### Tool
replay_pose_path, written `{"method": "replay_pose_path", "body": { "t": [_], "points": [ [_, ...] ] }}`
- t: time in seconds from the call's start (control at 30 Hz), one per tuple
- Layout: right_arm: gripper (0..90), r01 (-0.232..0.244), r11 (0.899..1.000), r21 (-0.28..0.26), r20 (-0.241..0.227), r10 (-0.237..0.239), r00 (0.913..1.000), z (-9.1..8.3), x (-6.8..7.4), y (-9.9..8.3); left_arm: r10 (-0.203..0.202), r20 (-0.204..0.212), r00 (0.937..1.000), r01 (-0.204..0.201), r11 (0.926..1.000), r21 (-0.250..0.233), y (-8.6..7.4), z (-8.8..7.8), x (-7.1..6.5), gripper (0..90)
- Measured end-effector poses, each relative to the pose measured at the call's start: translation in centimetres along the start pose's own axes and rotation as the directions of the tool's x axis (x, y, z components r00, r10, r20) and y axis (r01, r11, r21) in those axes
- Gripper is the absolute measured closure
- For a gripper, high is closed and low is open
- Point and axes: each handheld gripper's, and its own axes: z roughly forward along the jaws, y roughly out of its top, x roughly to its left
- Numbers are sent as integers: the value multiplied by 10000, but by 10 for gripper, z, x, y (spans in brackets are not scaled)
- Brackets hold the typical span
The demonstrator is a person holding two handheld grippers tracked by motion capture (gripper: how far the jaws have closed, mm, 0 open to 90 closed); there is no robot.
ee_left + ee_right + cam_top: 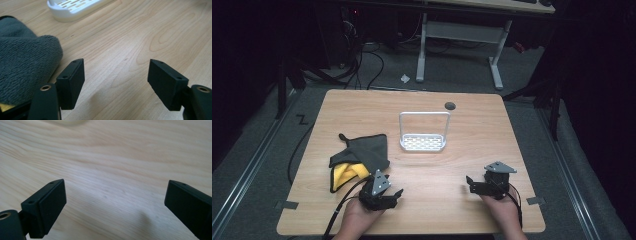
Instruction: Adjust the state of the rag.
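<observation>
High view: we see the grey cloth (pixel 360 159), its yellow lining showing, lying on the surface (pixel 462 210) just beyond and to the left of our left claw (pixel 391 196), well apart from our right claw (pixel 469 184). Left gripper view confirms this, with the cloth beside the left jaw, not between the jaws. Both claws stand wide open and hold nothing; we judge the left hand the nearer for a grasp.
</observation>
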Motion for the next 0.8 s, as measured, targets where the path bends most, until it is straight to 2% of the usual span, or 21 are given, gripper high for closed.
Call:
{"method": "replay_pose_path", "body": {
  "t": [0.07,0.13,0.2,0.33,0.43,0.5,0.6,0.67,0.73,0.8],
  "points": [
    [45,43,9995,-319,-273,-52,9996,-3,4,3,-311,119,9994,313,9994,-126,-1,-1,4,318],
    [45,-21,9994,-353,-554,2,9985,-3,5,3,-545,165,9984,547,9985,-68,-1,0,7,321],
    [45,-17,9995,-306,-716,-5,9974,-3,4,2,-541,118,9985,542,9985,-91,-1,-1,9,319],
    [54,-356,9991,-237,-930,332,9951,-3,1,1,-614,101,9981,616,9980,-166,-2,-2,13,318],
    [59,-423,9989,-196,-975,402,9944,-1,1,1,-727,158,9972,732,9968,-332,-2,-4,14,322],
    [65,-395,9990,-213,-1020,371,9941,-1,2,1,-831,162,9964,838,9954,-474,-2,-8,17,324],
    [83,-421,9989,-205,-1101,396,9931,-1,4,2,-961,205,9952,977,9900,-1018,-1,-17,21,354],
    [90,-423,9989,-212,-1134,396,9928,-1,4,2,-997,172,9949,1010,9887,-1104,0,-21,24,366],
    [109,-426,9989,-188,-1213,401,9918,-1,5,1,-1013,-104,9948,993,9877,-1207,2,-30,32,373],
    [120,-436,9989,-165,-1262,411,9912,-1,5,1,-1173,-276,9927,1123,9835,-1421,2,-40,40,373]
  ]
}}
